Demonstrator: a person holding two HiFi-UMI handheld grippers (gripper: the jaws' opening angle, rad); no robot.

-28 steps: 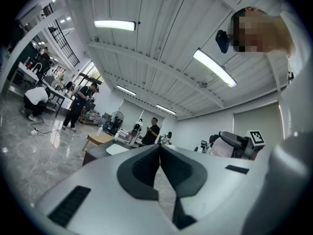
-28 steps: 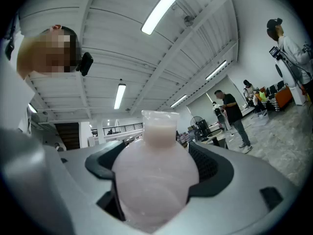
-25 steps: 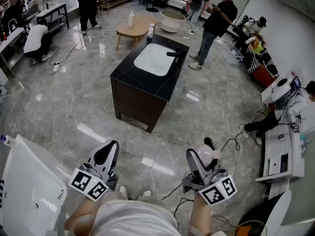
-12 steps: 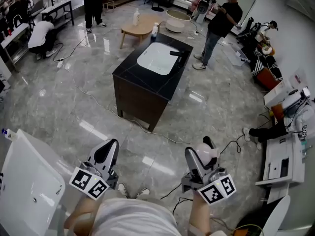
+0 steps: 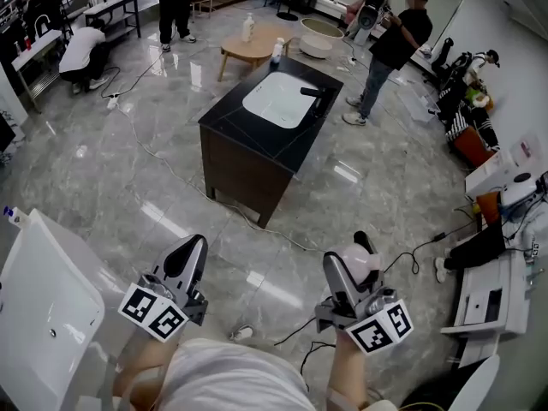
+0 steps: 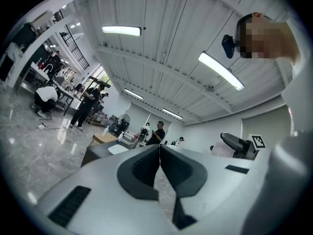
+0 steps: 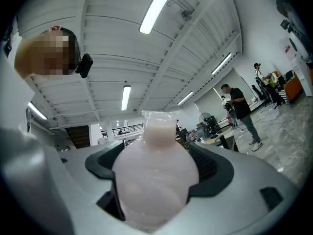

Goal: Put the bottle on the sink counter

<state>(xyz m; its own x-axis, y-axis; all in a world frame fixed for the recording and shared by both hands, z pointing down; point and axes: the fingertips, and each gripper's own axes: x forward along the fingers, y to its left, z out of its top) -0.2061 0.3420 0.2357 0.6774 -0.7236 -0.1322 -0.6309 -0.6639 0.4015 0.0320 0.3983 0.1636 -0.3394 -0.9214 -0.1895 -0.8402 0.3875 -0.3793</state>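
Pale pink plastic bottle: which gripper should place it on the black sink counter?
Right. The right gripper is shut on the pale pink plastic bottle; the left gripper is shut with nothing between its jaws. The black sink counter stands ahead.

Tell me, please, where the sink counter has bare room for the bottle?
The widest bare patch of the sink counter is the dark strip between the white basin and the counter's near edge. A narrower strip runs along the basin's left. The right side is crowded by the black faucet.
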